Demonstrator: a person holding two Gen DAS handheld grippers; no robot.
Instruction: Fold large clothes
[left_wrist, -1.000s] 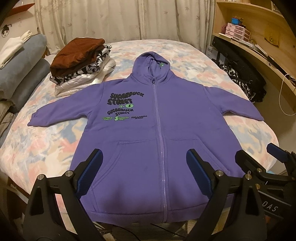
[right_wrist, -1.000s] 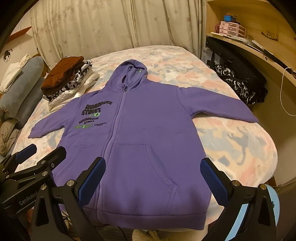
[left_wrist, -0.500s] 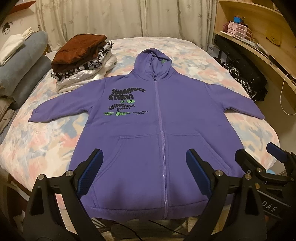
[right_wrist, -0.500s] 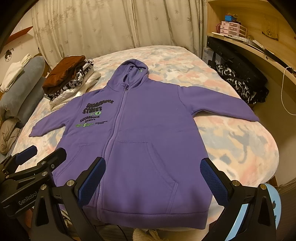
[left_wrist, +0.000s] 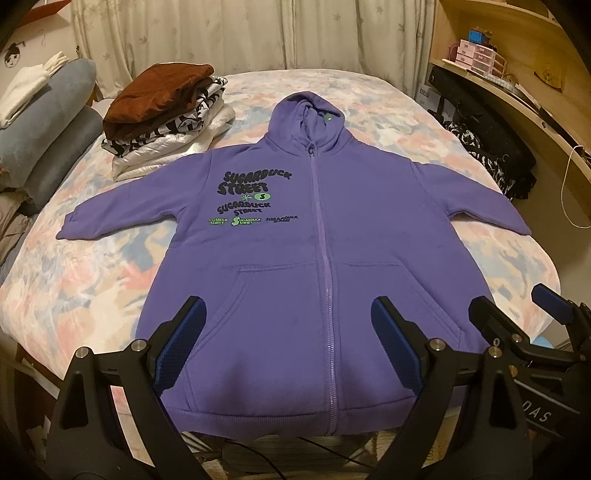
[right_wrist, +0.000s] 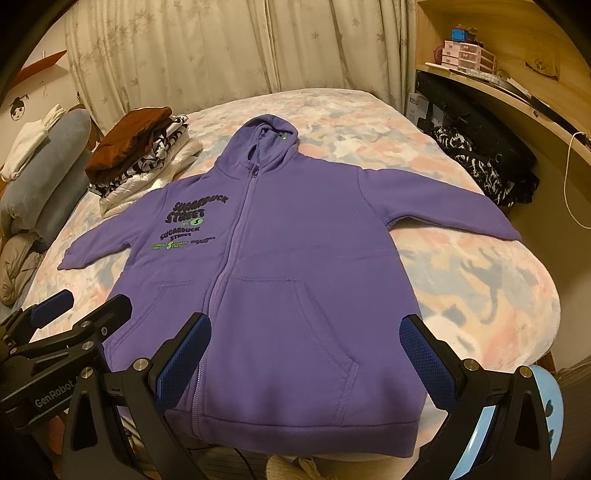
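Observation:
A purple zip hoodie lies flat, front up, on the bed, sleeves spread to both sides and hood at the far end; it also shows in the right wrist view. My left gripper is open and empty, held above the hoodie's lower hem, near the left pocket. My right gripper is open and empty above the hem near the right pocket. Each gripper shows at the edge of the other's view: the right one and the left one.
A stack of folded clothes sits at the bed's far left. Pillows lie along the left. A wooden shelf and dark bags stand on the right. A blue round object is near the bed's front right.
Both grippers have drawn back and risen slightly, so the hoodie's whole hem and the bed's front edge show. The jaws stay open. The hoodie has not moved.

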